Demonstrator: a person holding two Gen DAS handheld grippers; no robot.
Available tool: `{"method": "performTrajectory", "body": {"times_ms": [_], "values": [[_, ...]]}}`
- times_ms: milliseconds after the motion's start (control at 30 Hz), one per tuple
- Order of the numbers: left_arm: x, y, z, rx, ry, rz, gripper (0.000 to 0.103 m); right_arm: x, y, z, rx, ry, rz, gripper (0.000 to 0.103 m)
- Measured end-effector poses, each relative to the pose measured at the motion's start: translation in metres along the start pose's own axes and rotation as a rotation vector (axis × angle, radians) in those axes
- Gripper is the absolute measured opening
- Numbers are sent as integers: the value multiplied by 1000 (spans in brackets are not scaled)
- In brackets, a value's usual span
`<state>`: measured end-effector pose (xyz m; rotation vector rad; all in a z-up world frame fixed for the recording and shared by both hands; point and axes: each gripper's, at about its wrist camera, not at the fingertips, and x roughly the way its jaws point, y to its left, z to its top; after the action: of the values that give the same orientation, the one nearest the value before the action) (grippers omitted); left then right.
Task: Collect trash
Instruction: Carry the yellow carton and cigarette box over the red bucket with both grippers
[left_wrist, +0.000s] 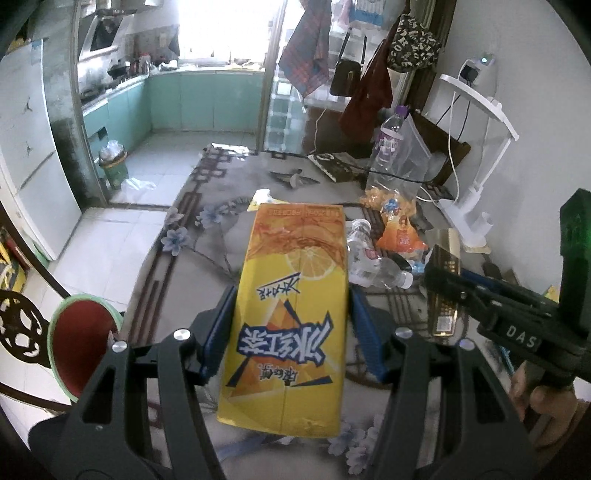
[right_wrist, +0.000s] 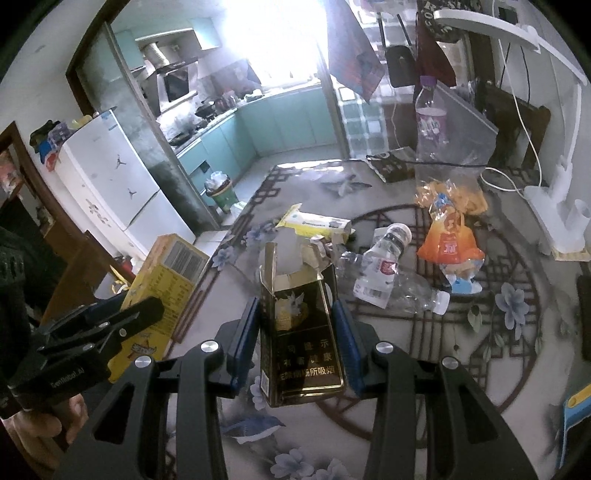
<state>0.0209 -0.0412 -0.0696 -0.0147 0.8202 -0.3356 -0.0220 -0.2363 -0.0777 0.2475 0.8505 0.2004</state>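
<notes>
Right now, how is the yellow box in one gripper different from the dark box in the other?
The yellow drink carton is bright, with lemon pictures, and looks closed; the dark cigarette pack is black and gold, and its torn-open top shows white inside. The left gripper clamps the carton; the right gripper clamps the pack. Both are lifted above the flowered table.

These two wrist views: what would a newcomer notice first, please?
A big yellow drink carton fills the centre of the left wrist view, clamped in the left gripper. In the right wrist view the right gripper grips an open dark cigarette pack. Behind both, crushed clear bottles and an orange wrapper litter the flowered table.
</notes>
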Motion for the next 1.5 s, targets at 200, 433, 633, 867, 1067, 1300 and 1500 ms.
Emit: {"method": "performTrajectory", "body": {"times_ms": [200, 433, 633, 867, 1067, 1300, 1500], "values": [[-7, 3, 1, 1, -20, 11, 58, 2, 5, 1, -10, -4, 5, 40], [-13, 15, -1, -26, -28, 30, 58, 4, 16, 4, -36, -6, 12, 40], [-17, 28, -3, -54, -31, 46, 58, 6, 24, 4, -52, -2, 16, 40], [-20, 42, -6, -77, -38, 58, 58, 11, 36, 4, -73, 5, 20, 40], [-20, 55, -10, -97, -26, 66, 58, 20, 49, 2, -90, 22, 31, 40], [-20, 72, -13, -119, -13, 85, 58, 34, 66, 2, -106, 41, 53, 40], [-19, 91, -15, -134, 0, 105, 58, 49, 79, 3, -114, 56, 78, 40]]}}
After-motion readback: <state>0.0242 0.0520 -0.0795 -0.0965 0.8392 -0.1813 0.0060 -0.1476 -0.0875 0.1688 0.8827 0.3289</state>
